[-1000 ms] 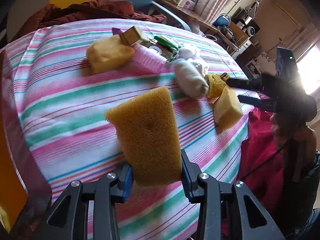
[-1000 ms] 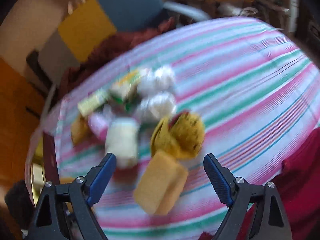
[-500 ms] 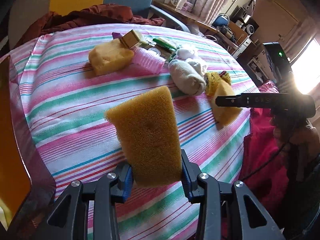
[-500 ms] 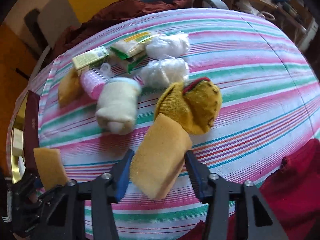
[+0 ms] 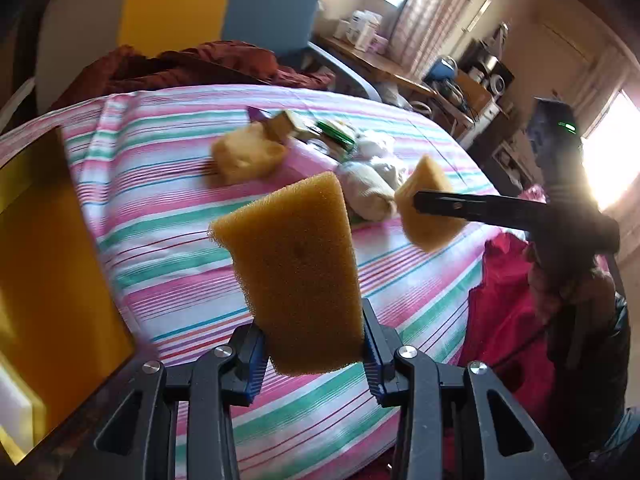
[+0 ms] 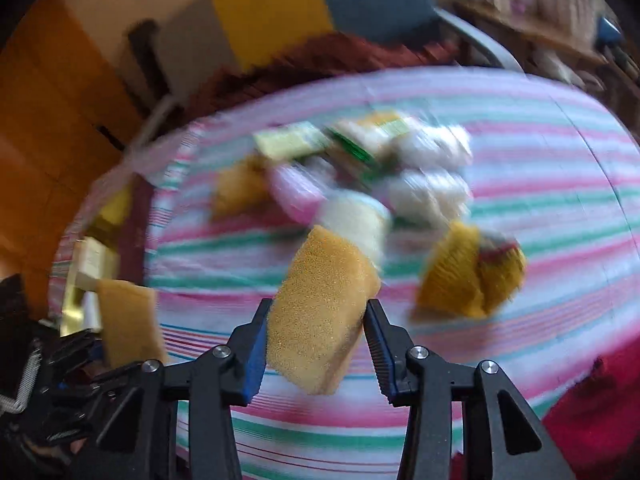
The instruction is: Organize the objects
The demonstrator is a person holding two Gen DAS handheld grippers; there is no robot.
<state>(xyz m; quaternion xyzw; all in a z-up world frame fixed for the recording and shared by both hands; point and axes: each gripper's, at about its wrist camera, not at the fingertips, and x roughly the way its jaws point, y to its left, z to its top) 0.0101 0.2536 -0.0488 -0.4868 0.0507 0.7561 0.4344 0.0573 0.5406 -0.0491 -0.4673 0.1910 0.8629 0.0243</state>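
Two sponges ride above a striped bedspread: the left gripper pinches one sponge by its lower end, jaws pressed into its sides, while the right gripper clamps a second sponge the same way, lifted clear of the cloth. The rest of the clutter, a third sponge, a rolled white sock, a yellow sock, a pink item and small packets, lies bunched mid-bed, unsorted. The risk: soft foam held at one end may flex and slip out in a fast swing, and the two grippers, working close, could knock each other
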